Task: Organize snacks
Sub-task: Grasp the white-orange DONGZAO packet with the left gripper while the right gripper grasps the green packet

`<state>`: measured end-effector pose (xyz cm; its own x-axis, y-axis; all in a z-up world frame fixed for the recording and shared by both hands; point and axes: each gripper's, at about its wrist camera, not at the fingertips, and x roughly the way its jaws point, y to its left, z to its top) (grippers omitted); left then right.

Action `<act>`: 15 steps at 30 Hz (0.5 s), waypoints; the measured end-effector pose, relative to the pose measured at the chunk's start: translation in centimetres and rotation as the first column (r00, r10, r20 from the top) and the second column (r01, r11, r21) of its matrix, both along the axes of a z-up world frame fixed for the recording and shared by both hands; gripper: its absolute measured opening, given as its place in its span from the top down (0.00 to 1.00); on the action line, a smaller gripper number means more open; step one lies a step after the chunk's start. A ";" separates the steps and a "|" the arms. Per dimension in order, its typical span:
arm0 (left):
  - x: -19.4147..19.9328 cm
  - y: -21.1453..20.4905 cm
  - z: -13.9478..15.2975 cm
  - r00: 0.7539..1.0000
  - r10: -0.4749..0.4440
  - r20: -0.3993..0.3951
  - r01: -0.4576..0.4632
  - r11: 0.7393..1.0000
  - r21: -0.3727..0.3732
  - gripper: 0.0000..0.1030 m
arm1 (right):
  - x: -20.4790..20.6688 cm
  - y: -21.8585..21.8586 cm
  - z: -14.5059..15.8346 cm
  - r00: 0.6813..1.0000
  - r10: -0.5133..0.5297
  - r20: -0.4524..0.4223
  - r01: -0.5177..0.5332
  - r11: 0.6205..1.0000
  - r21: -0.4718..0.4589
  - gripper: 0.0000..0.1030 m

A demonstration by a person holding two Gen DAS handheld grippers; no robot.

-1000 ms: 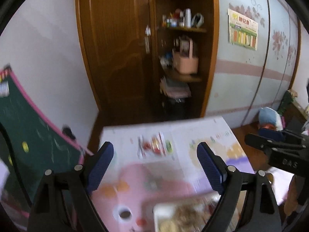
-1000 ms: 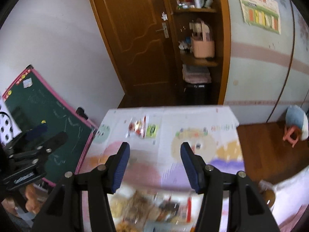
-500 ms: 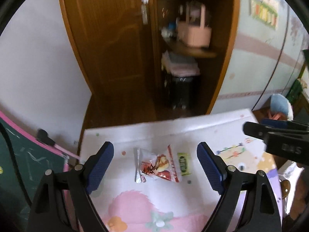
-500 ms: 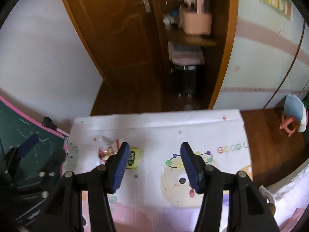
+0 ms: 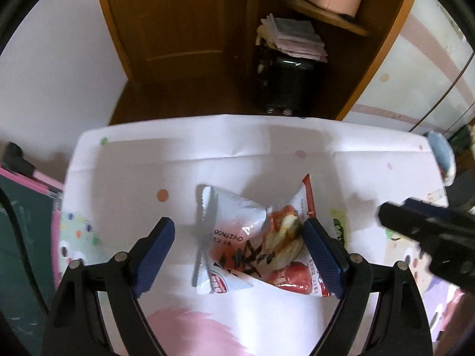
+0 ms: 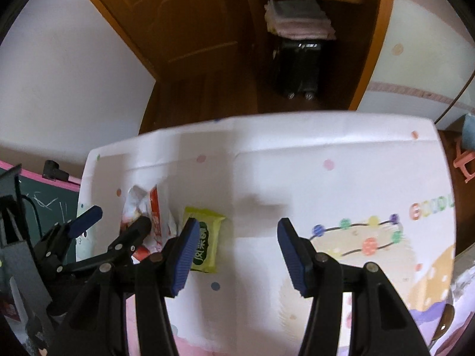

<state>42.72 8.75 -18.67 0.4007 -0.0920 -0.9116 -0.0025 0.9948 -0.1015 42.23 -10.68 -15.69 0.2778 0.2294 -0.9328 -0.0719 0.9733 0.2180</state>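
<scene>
A white and red snack bag (image 5: pixel 255 246) lies on the patterned table cover (image 5: pixel 178 160). My left gripper (image 5: pixel 237 255) is open, with the bag between its blue fingers. A small green-yellow snack packet (image 6: pixel 206 241) lies to the right of the bag; it also shows in the left wrist view (image 5: pixel 338 228). My right gripper (image 6: pixel 234 255) is open and empty over the cover, its left finger (image 6: pixel 185 255) partly over the packet. The bag also shows in the right wrist view (image 6: pixel 148 207), behind the left gripper (image 6: pixel 109 219).
A green chalkboard (image 5: pixel 20 237) with a pink frame stands left of the table. Beyond the far table edge are a wooden door (image 5: pixel 175 14), a shelf with stacked papers (image 5: pixel 294 38) and a black bin (image 5: pixel 288 86). A pink stool (image 6: pixel 466 163) stands at the right.
Both grippers have moved forward and down toward the far part of the table. The snack bag now lies between the left fingers, and the packet is at the right gripper's left finger.
</scene>
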 end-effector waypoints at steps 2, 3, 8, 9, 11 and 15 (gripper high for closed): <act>0.1 0.5 -0.4 1.000 0.004 -0.005 -0.004 1.000 -0.026 0.11 | 0.1 0.4 -0.6 1.000 0.004 -0.014 -0.004 1.000 0.015 0.46; 0.0 0.8 -0.6 1.000 0.008 -0.003 -0.008 1.000 -0.028 0.09 | 0.2 0.5 -0.9 1.000 0.002 -0.019 -0.002 1.000 0.023 0.46; -0.7 2.5 -1.8 1.000 0.025 -0.010 -0.026 0.992 -0.127 0.01 | 0.5 0.5 -1.9 0.999 -0.006 -0.044 0.009 0.998 0.061 0.47; -0.6 2.7 -2.1 1.000 0.020 -0.014 -0.022 0.989 -0.145 0.00 | 0.5 0.5 -2.1 0.999 -0.006 -0.048 0.009 0.998 0.061 0.47; -0.9 2.8 -2.6 1.000 -0.005 -0.024 0.001 0.985 -0.175 0.00 | 0.5 0.6 -2.3 0.998 -0.011 -0.057 0.016 0.997 0.077 0.47; -1.3 1.5 -2.8 0.999 -0.045 -0.008 0.044 0.988 -0.150 0.00 | 0.6 0.3 -2.4 0.998 -0.027 -0.063 0.033 0.994 0.101 0.47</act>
